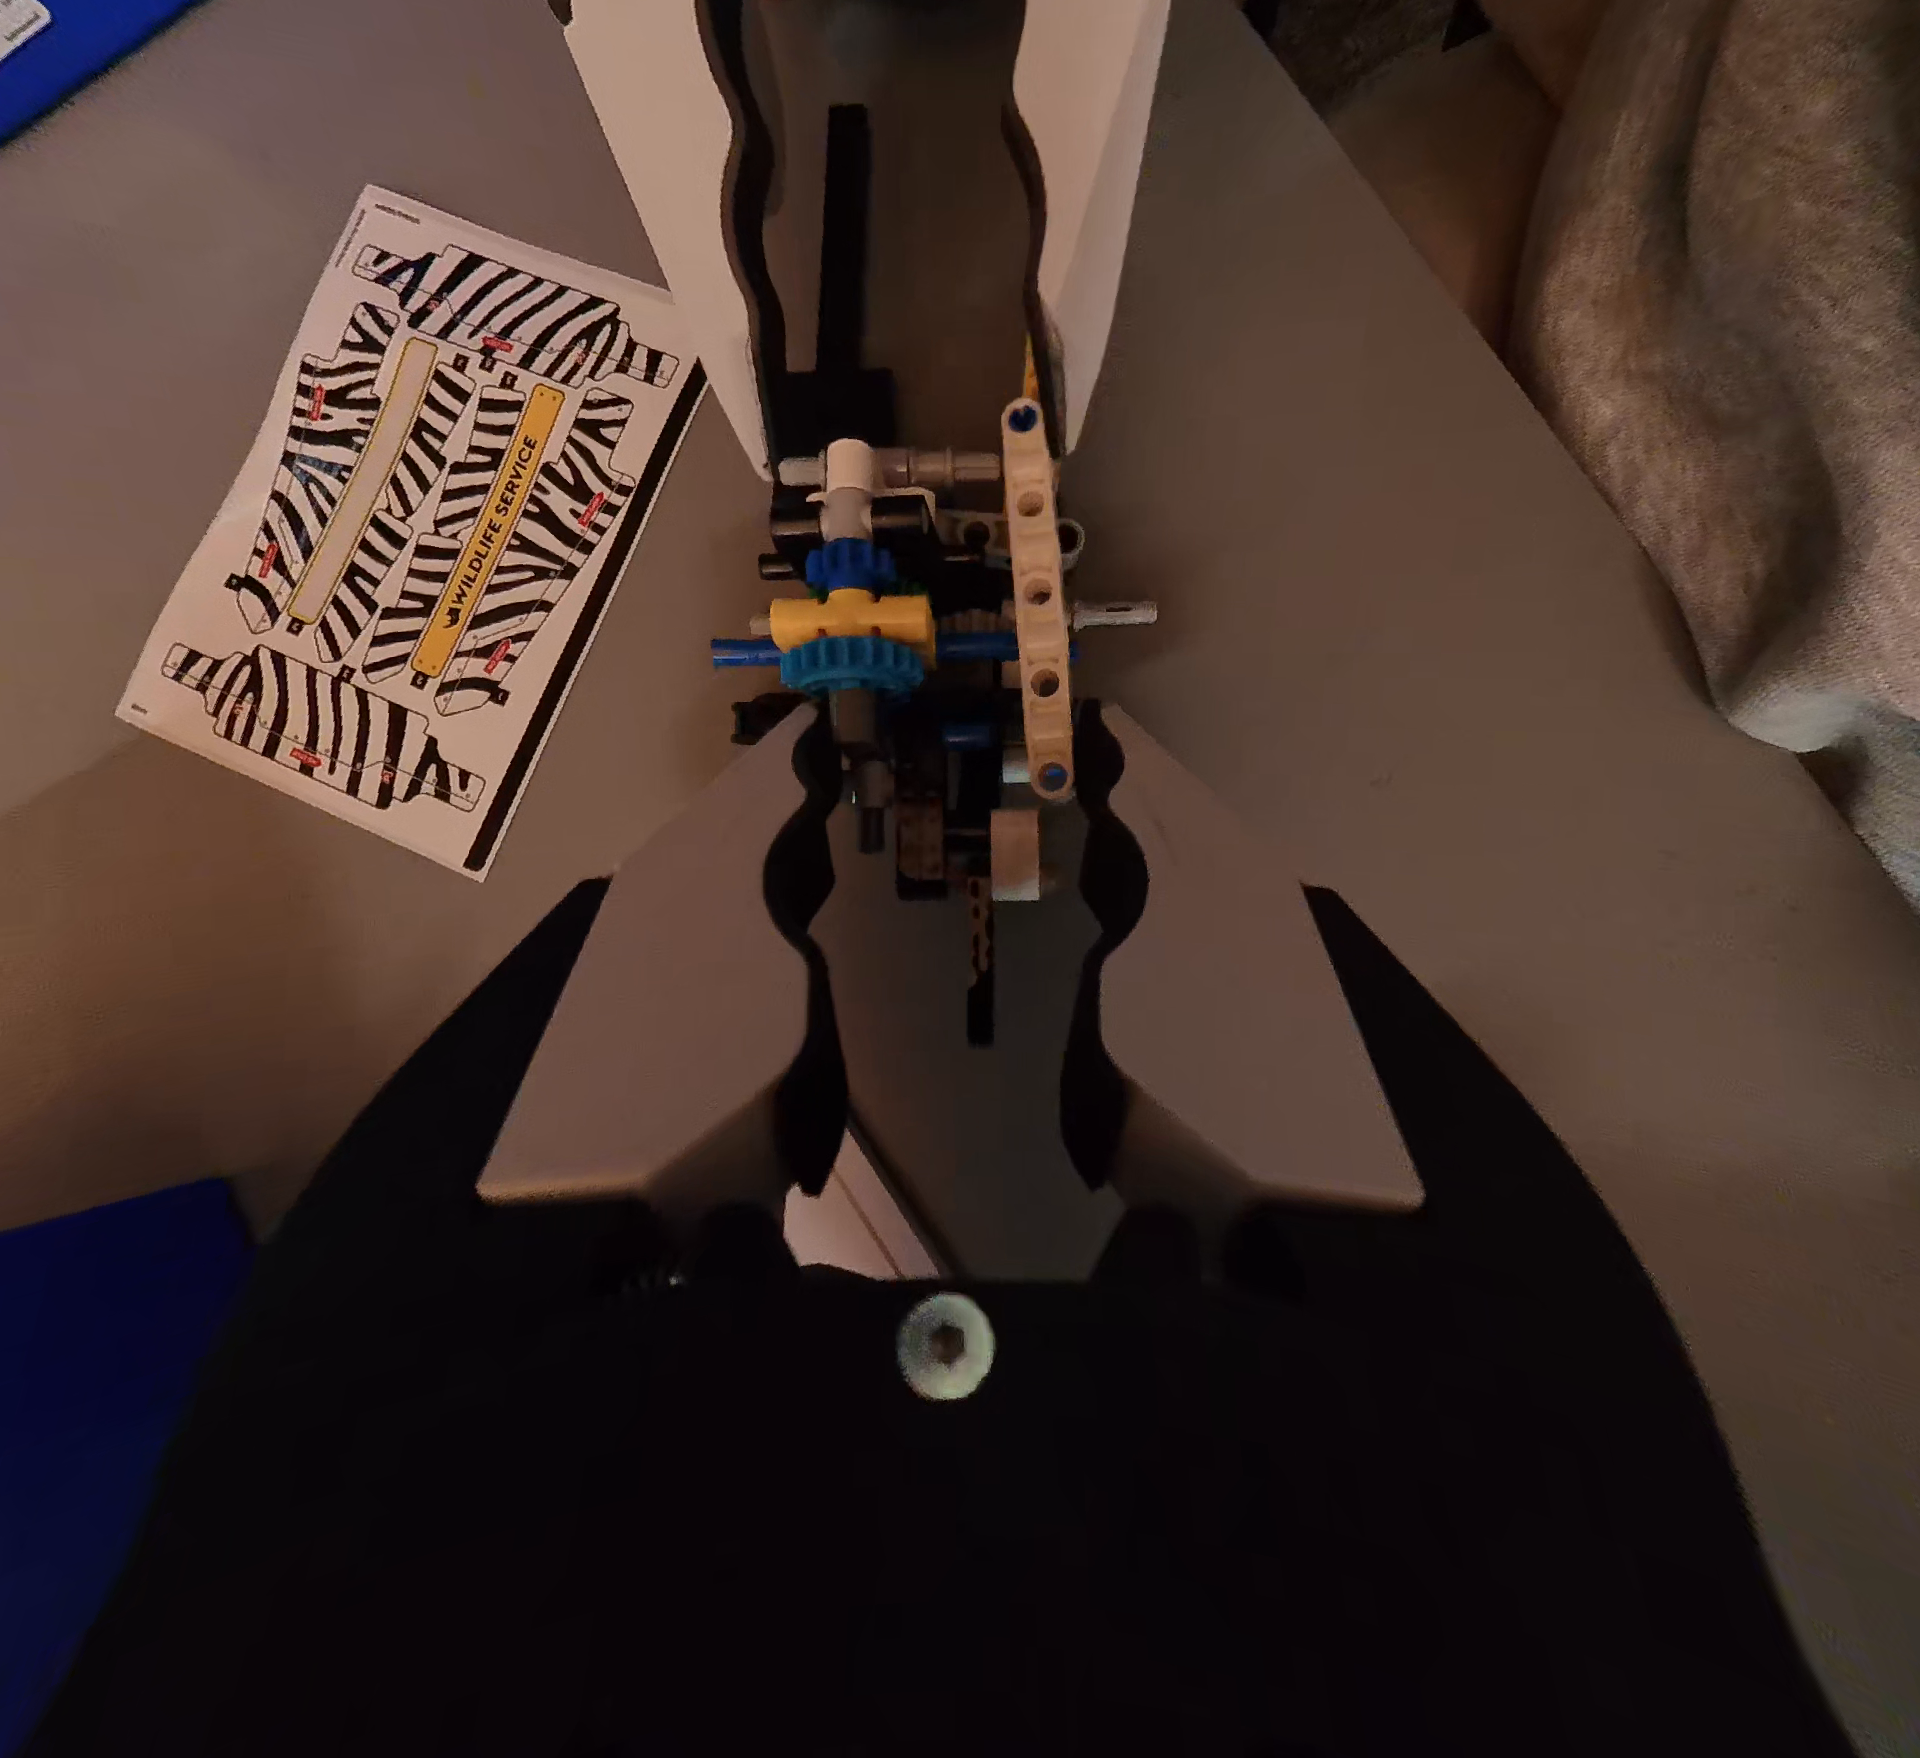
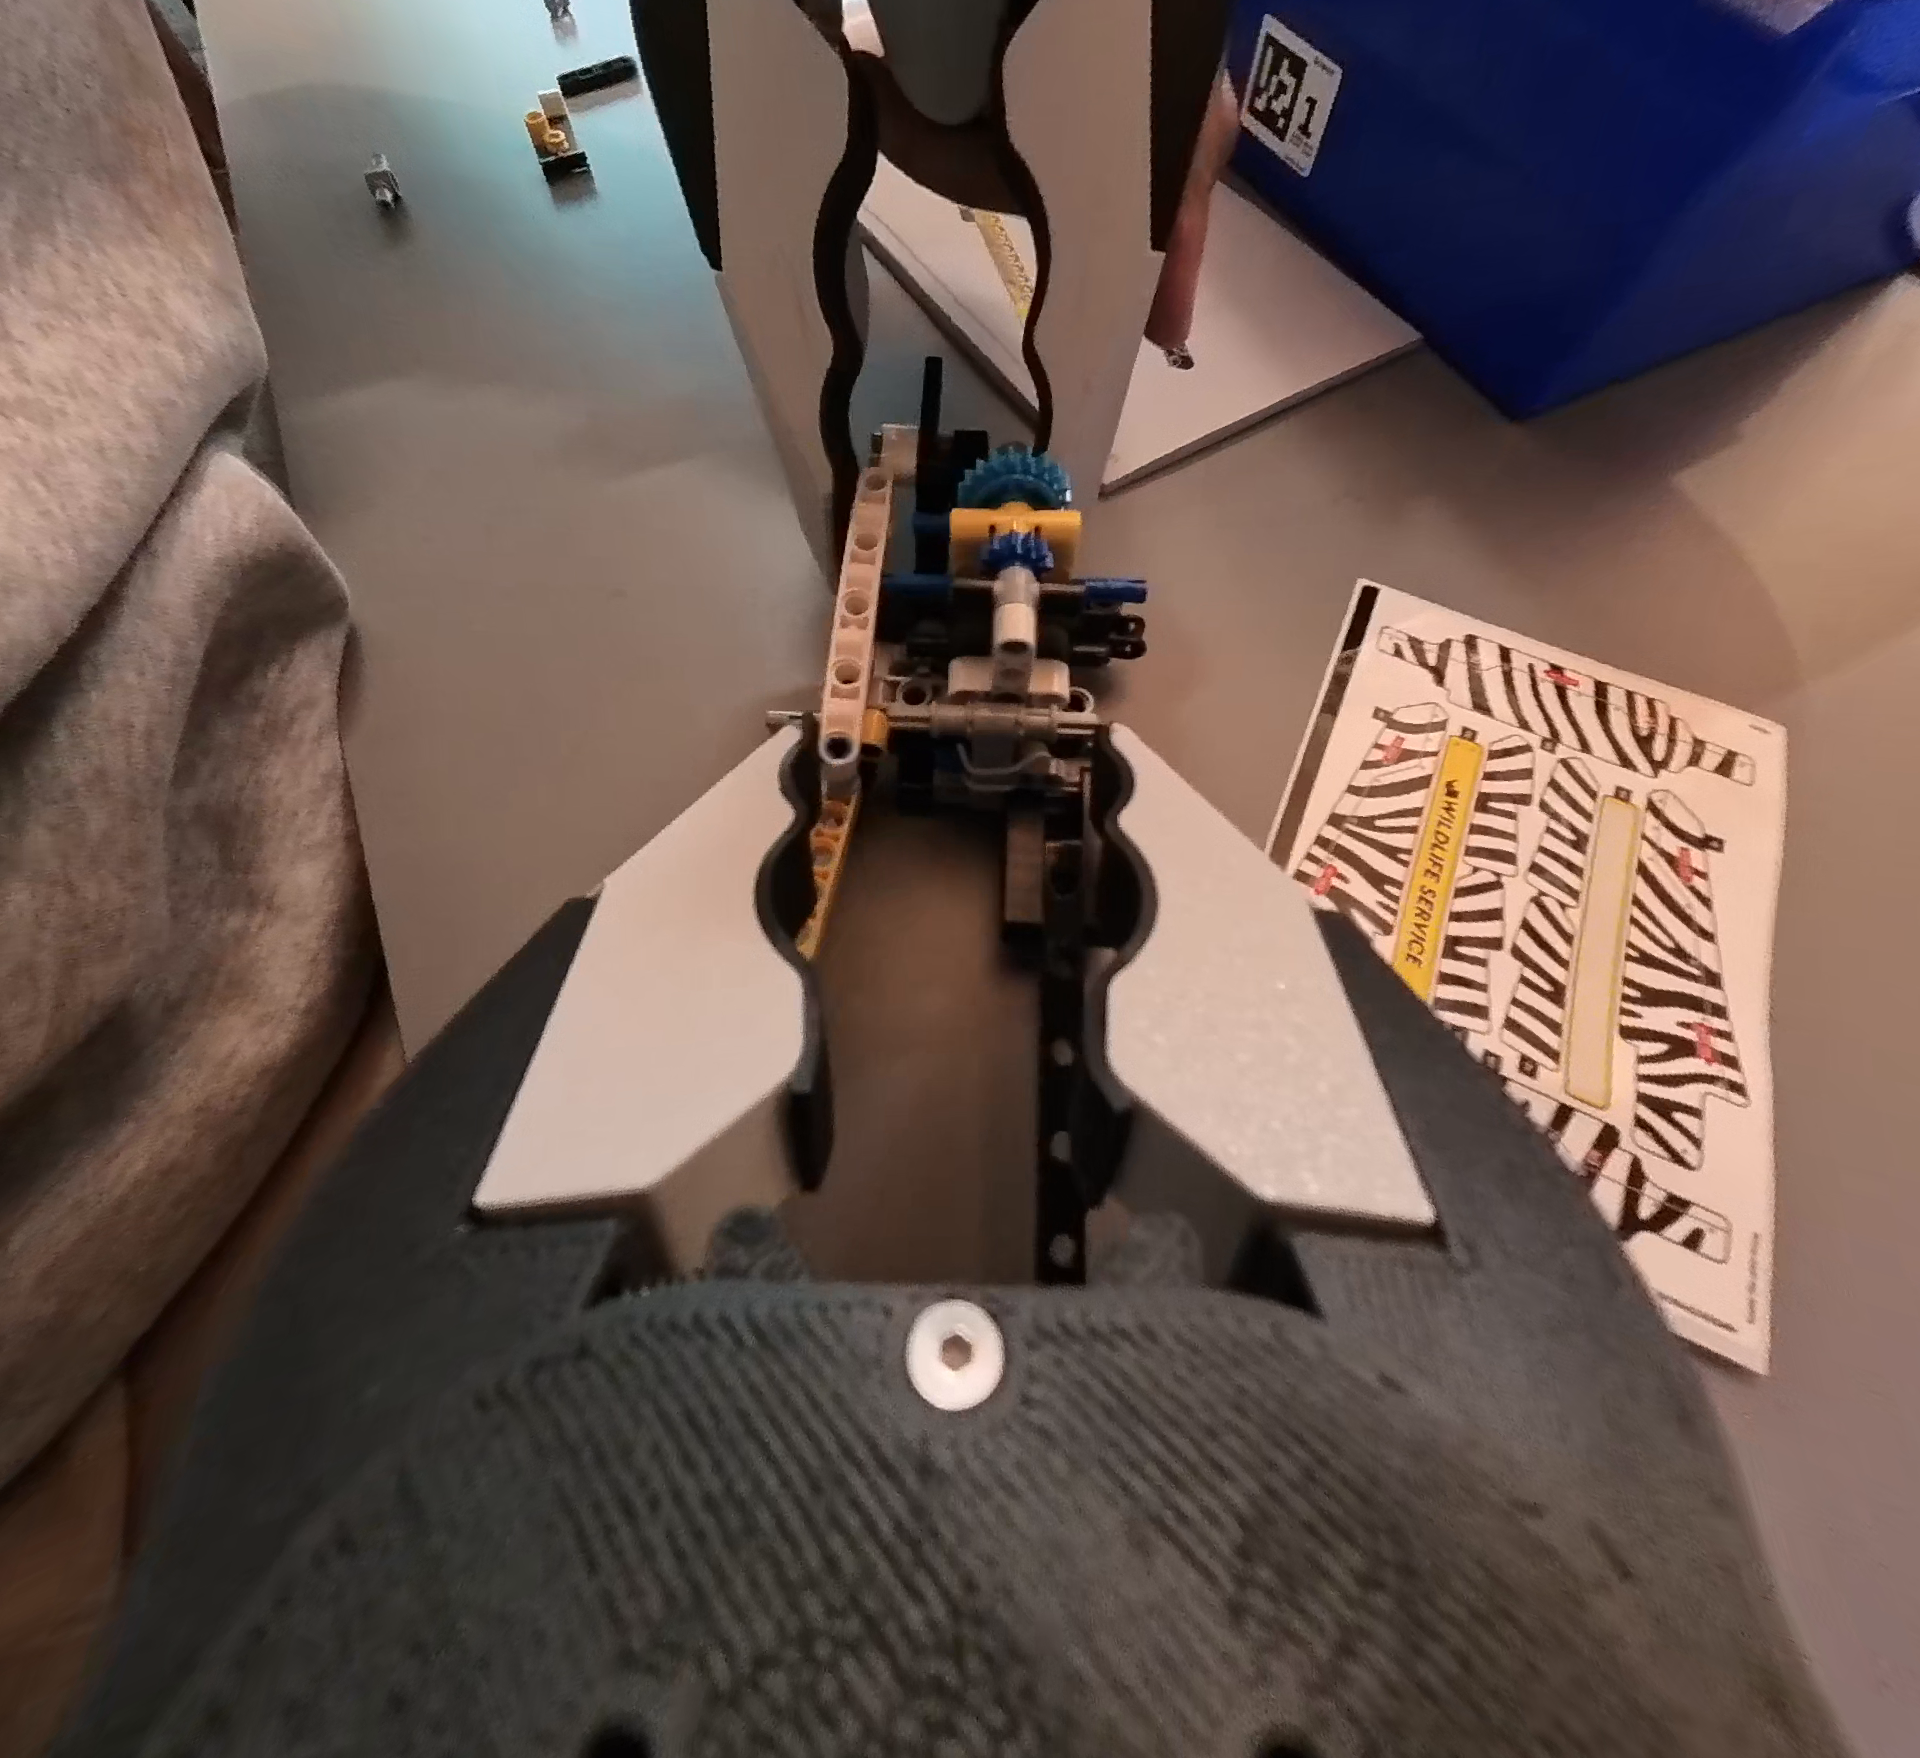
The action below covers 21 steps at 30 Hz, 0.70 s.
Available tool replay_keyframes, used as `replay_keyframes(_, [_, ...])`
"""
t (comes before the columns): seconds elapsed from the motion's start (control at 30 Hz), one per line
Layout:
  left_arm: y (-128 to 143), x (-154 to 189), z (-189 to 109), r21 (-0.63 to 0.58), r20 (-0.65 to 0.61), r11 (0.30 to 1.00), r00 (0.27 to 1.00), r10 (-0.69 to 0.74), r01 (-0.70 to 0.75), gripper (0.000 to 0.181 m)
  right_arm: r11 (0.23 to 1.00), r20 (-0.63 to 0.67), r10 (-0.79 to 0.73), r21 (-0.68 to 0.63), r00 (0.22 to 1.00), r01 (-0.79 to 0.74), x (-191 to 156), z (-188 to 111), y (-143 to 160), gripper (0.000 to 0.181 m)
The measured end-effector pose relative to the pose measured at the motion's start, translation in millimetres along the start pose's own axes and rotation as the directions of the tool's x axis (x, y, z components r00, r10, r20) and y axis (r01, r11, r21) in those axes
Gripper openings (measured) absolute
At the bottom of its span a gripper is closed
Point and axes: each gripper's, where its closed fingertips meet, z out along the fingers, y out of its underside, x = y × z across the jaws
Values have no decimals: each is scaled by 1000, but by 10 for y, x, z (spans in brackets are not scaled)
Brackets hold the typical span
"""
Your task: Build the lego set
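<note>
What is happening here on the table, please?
A person works on a half-built lego model with two hand-held grippers facing each other. The left gripper and the right gripper each straddle one end of it; both look closed around it, though contact is hard to confirm. Its gears and white beam are already mounted. A sticker sheet lies beside it, and loose parts wait farther off.

A sticker sheet (image 1: 405,529) with zebra stripes lies on the worktop (image 1: 1351,565); one long yellow strip (image 1: 488,555) on it bears a line of dark lettering, and small red marks dot the sheet. A white label (image 2: 1294,98) on the blue box (image 2: 1558,150) carries a black square code pattern and a digit. Another white label (image 1: 21,15) on a blue surface has print too small to read.
</note>
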Motion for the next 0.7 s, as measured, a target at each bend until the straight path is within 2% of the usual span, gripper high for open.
replay_keyframes(0.03, [-3,1,0,0,-1,1000,1000,-2,2,45,1000,0,3,0,1000,-3,4,-5,-2,49])
replay_keyframes(0.7, [-36,-75,23,0,-1,1000,1000,-5,5,43,1000,-2,6,-2,1000,-6,-1,-4,-4,47])
